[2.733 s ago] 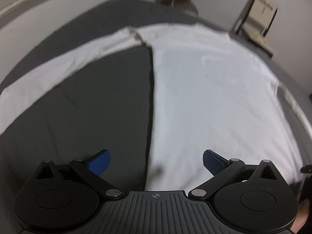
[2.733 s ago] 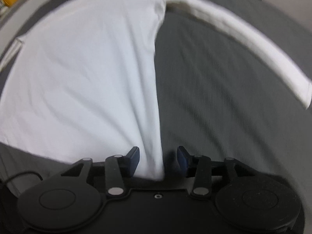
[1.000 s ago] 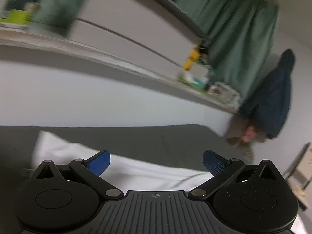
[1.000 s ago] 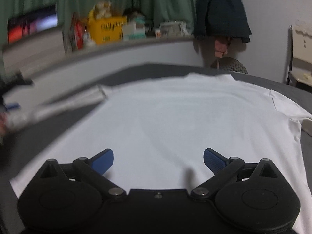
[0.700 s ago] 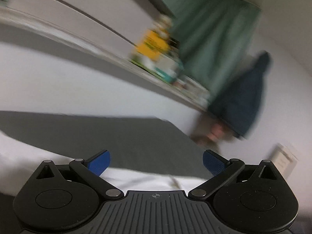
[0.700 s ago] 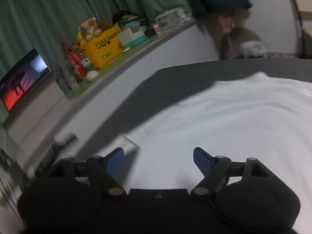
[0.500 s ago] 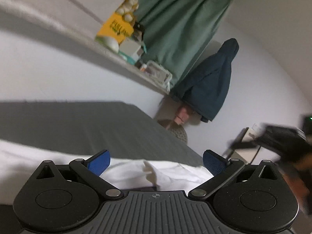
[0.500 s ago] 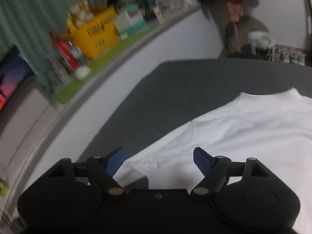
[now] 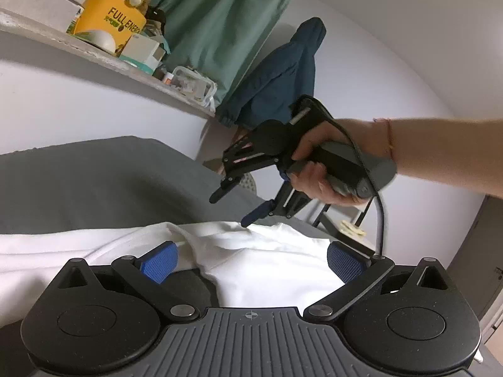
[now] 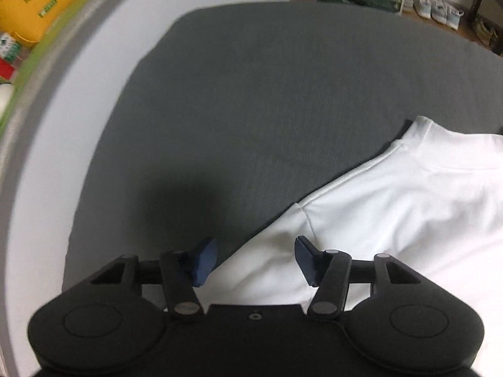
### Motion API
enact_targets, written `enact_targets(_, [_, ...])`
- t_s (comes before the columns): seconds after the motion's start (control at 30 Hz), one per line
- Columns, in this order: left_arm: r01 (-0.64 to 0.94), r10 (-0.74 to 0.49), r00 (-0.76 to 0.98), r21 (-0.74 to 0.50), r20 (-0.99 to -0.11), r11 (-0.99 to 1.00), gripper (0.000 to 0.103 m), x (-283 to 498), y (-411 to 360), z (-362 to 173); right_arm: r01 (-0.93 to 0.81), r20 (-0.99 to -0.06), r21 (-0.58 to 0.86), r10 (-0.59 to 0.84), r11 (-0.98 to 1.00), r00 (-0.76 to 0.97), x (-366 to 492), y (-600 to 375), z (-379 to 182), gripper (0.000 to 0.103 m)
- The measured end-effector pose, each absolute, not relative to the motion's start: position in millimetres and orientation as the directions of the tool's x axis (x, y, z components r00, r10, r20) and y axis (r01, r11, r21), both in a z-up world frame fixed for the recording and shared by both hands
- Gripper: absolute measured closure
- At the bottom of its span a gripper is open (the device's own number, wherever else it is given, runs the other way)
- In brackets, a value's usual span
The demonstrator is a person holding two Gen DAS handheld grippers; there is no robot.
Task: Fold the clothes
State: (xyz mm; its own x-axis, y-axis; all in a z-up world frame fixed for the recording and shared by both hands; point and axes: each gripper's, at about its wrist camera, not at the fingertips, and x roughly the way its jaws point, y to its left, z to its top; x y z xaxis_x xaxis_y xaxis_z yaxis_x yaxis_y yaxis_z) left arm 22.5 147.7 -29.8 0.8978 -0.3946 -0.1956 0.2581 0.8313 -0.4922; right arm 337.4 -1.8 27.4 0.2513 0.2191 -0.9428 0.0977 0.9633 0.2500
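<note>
- One dark grey bed (image 10: 283,88) filled most of the right wrist view, its rounded corner next to a pale wall.
- One white shirt (image 10: 408,213) lay flat on the bed; in the right wrist view its collar (image 10: 424,125) pointed toward the far edge, so the body's long axis ran from the camera away toward that edge. One sleeve stretched off to the left in the left wrist view, roughly across that axis.
- One dark blue jacket (image 9: 283,72) hung on the wall beside a green curtain (image 9: 220,22).
- The right gripper (image 10: 255,259), held in one hand (image 9: 327,169), pointed steeply down over the shirt's shoulder seam; its jaws were closing, with the shirt's edge lying below and between them, and the pads did not press on the cloth.
- The left gripper (image 9: 251,260) sat low and nearly level over the shirt, its two blue pads (image 9: 158,262) spread wide with nothing pinched.
- One yellow box (image 9: 107,15) stood on a shelf.
</note>
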Motion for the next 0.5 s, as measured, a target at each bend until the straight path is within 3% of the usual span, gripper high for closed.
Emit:
enact_targets(0.23, [0.278,-0.418,0.888,-0.500,-0.191,0.820,0.000,14,149,-28,0.015,-0.966,0.127,0.120,0.992,0.229,339,5,27,0.049])
enact_targets(0.37, [0.344,-0.482,0.855,-0.485,-0.193,0.804,0.000,15,140,-27,-0.333,-0.972,-0.027,0.053,0.942,0.228,338,19,38,0.050])
enact_targets(0.5, [0.383,-0.516,0.827,-0.449,-0.221,0.807,0.000,15,130,-28,-0.744,-0.959,-0.211,0.012,0.634,0.282,311,34,37,0.056])
